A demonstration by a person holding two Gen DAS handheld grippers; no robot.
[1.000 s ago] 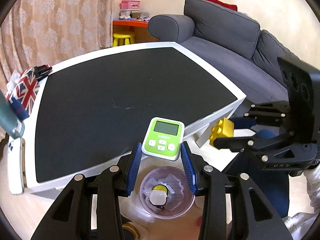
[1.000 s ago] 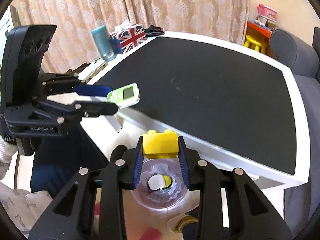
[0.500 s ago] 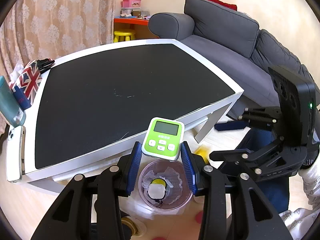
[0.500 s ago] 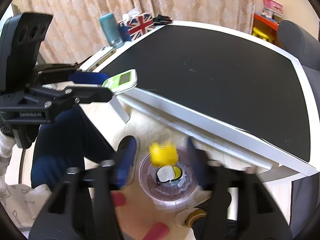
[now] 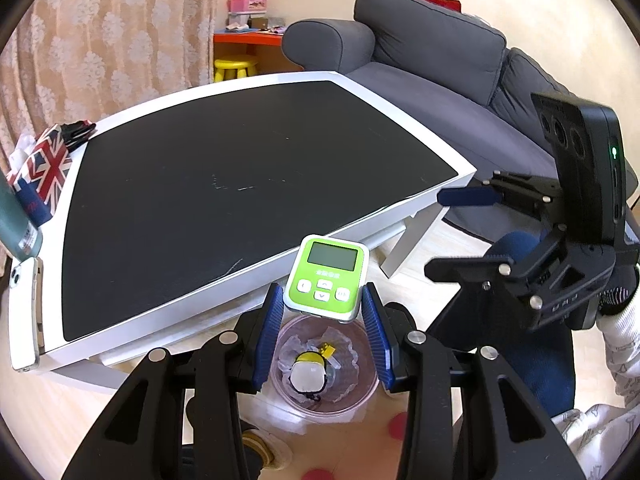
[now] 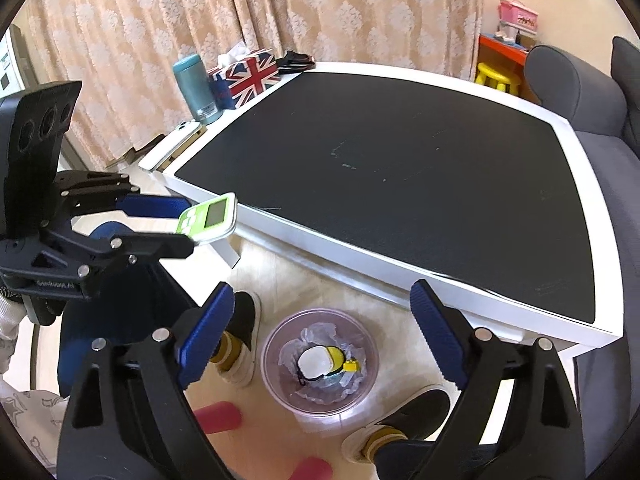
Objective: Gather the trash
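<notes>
My left gripper [image 5: 323,312] clamps the green timer [image 5: 329,279] directly above the bin [image 5: 324,368] at lower centre, positioned for disposal. My right gripper [image 6: 320,336] is opening, nothing between its jaws; the yellow block [image 6: 351,366] lies inside the bin.

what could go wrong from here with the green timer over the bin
1. The left gripper holds the green timer only by its lower edges, above the small bin; if the timer tips on release it may bounce off the rim.
2. The right gripper, empty with jaws opening, hangs over the same bin, so the two could collide.
3. The shoes flank the bin; a miss may land on them.
</notes>
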